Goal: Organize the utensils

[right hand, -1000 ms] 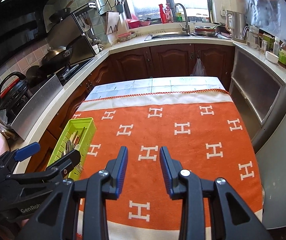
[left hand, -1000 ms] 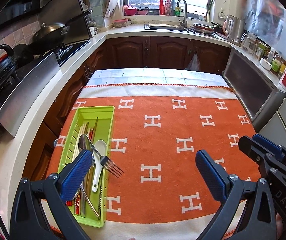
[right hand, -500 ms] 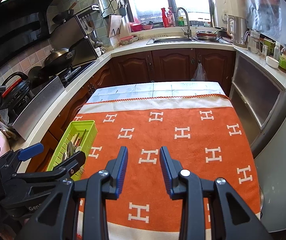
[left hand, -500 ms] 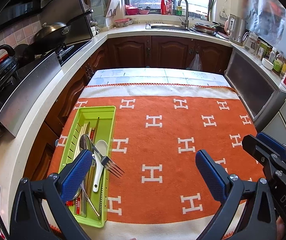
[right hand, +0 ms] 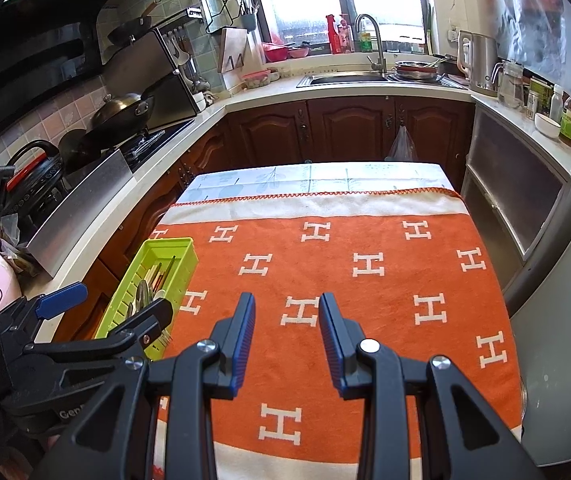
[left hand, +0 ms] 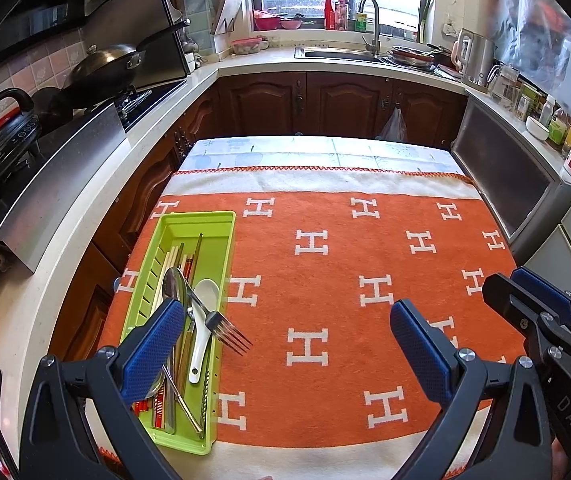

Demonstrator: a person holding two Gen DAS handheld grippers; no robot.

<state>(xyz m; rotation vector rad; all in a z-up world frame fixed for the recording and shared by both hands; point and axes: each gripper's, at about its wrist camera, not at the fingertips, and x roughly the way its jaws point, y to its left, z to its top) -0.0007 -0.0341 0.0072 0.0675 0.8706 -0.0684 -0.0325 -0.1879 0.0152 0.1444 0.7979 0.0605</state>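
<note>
Nothing has moved since a sec ago: both claws sit in the same spot, tray contents unchanged. Left claw (left hand: 283,340) is spread wide, empty, hovering over the near end of the lime-green plastic utensil tray (left hand: 221,220) on the orange H-pattern blanket (left hand: 365,240) covering the counter. Right claw (right hand: 286,336) is part-open w/ nothing between the pads, over bare blanket. Tray holds chopsticks (left hand: 173,258), a steel spoon (left hand: 174,286), a white ceramic spoon (left hand: 201,320) and a steel fork (left hand: 227,330) whose tines overhang the tray's right wall. No loose utensils on the blanket, so I reckon it's basically done, maybe just nudge the fork in.
</note>
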